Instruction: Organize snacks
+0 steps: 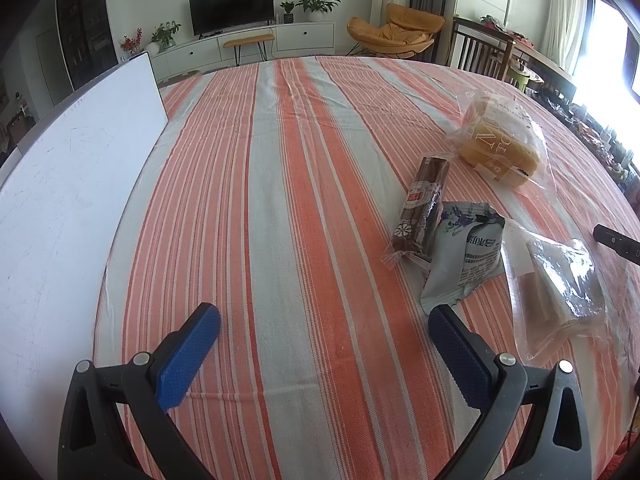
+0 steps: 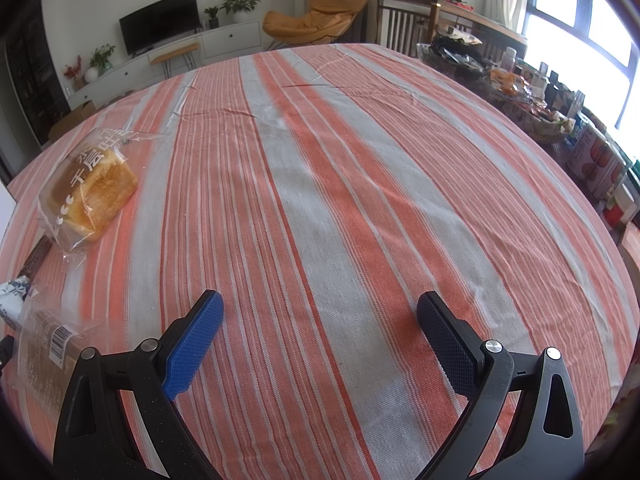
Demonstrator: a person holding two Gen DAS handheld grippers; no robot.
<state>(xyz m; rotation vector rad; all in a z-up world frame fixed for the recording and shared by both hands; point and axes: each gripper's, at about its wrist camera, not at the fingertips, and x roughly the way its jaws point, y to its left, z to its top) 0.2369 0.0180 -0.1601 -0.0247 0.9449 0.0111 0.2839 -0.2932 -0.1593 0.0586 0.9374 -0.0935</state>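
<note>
You are holding the left gripper wide open and empty over the striped cloth. Ahead to its right, the snacks are lying together: a bread bag, a brown bar, a grey packet and a clear wafer pack. You are keeping nothing in the right gripper, its jaws spread wide, the bread lying far left.
</note>
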